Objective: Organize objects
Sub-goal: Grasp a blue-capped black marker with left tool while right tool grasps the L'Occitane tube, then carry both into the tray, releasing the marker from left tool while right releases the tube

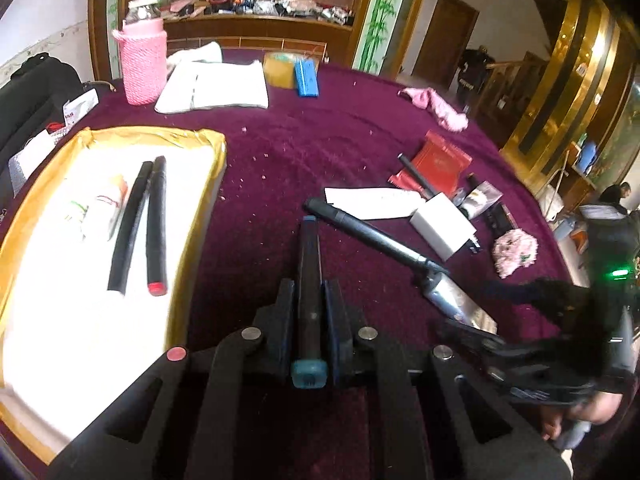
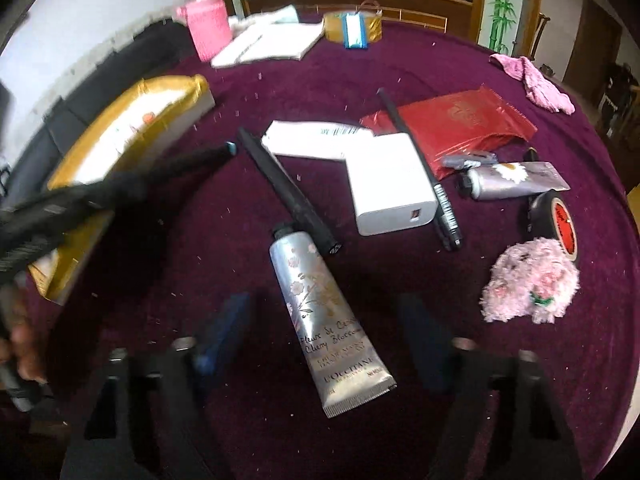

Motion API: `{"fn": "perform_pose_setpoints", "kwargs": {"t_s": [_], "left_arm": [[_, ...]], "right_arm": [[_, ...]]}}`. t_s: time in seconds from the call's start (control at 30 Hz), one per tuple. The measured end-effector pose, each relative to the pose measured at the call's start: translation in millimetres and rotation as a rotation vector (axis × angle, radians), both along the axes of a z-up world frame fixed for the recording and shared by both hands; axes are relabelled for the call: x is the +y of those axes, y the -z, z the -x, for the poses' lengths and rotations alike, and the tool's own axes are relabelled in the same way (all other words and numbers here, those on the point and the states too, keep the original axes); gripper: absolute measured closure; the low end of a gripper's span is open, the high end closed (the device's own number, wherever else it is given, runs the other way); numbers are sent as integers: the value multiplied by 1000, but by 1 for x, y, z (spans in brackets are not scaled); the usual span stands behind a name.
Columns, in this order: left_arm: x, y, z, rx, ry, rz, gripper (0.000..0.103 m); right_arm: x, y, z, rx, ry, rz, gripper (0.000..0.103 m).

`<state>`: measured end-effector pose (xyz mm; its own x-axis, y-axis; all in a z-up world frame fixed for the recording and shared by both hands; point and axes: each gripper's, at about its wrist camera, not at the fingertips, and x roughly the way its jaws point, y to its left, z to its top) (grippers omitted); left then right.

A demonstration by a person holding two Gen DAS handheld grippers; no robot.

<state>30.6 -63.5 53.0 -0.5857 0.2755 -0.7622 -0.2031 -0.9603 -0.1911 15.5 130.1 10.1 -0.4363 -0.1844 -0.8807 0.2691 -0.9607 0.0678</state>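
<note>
My left gripper (image 1: pixel 310 286) is shut on a dark marker (image 1: pixel 309 248) with teal ends, held just above the purple tablecloth and to the right of the gold-rimmed tray (image 1: pixel 218 152). Two black markers (image 1: pixel 138 224) and a white tube lie in the tray. My right gripper (image 2: pixel 324 320) points down over a silver hand-cream tube (image 2: pixel 316 300). The tube lies on the cloth between the fingers (image 2: pixel 226 320) with a gap on each side, so the jaws stand open. A black pen (image 2: pixel 288 196) touches the tube's cap end.
On the round table lie a white charger (image 2: pixel 390 184), two thin black pens (image 2: pixel 426 176), a red packet (image 2: pixel 460 120), a second tube (image 2: pixel 512 178), a tape roll (image 2: pixel 556 220) and a pink fluffy item (image 2: pixel 528 284). At the back stand a pink knitted bottle (image 1: pixel 142 64) and a notebook (image 1: pixel 216 86).
</note>
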Motion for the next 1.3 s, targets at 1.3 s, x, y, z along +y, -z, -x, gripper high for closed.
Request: {"fn": "perform_pose_setpoints", "kwargs": {"t_s": [1.3], "left_arm": [[-184, -82, -75, 228, -153, -87, 91]], "right_arm": [[-152, -88, 8, -13, -163, 357, 77]]}}
